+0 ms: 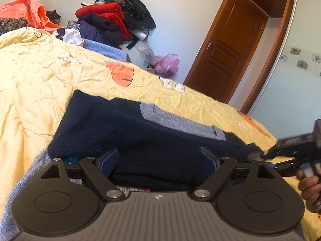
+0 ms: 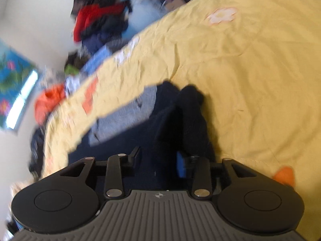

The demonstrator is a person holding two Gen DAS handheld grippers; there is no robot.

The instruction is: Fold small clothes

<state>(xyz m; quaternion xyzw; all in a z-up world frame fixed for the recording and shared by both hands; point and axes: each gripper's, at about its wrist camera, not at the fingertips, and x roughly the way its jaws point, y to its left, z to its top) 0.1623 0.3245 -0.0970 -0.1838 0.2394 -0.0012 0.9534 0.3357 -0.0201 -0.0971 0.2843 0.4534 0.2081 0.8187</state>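
navy sweater (image 1: 112,128) w/ a grey knit collar (image 1: 180,123) lies partly folded on the yellow bedspread (image 1: 40,76), filling the centre of the left wrist view from 9 to 3 o'clock. left gripper (image 1: 162,160) sits low over its near edge, fingers (image 1: 109,161) spread wide w/ the dark knit betw them, nothing pinched. at 3 o'clock in that view the right gripper (image 1: 291,150) shows, blurred, w/ part of a hand (image 1: 310,188) on it, right by the sweater's edge.

right wrist view is motion-blurred. right gripper (image 2: 160,162) has its fingers (image 2: 181,165) set narrower, a fold of navy sweater (image 2: 180,116) lying in the gap; can't tell if they actually clamp it. grey collar (image 2: 128,116) at 10 o'clock of that fold, bedspread (image 2: 250,70) from 12 to 4 o'clock.

bkgd, left wrist view: clothes pile (image 1: 112,18) w/ red and black items at 11 o'clock, orange plastic bag (image 1: 26,12) at 10, pink bag (image 1: 167,65) on the floor near 12, brown wooden door (image 1: 226,50) at 1 o'clock.
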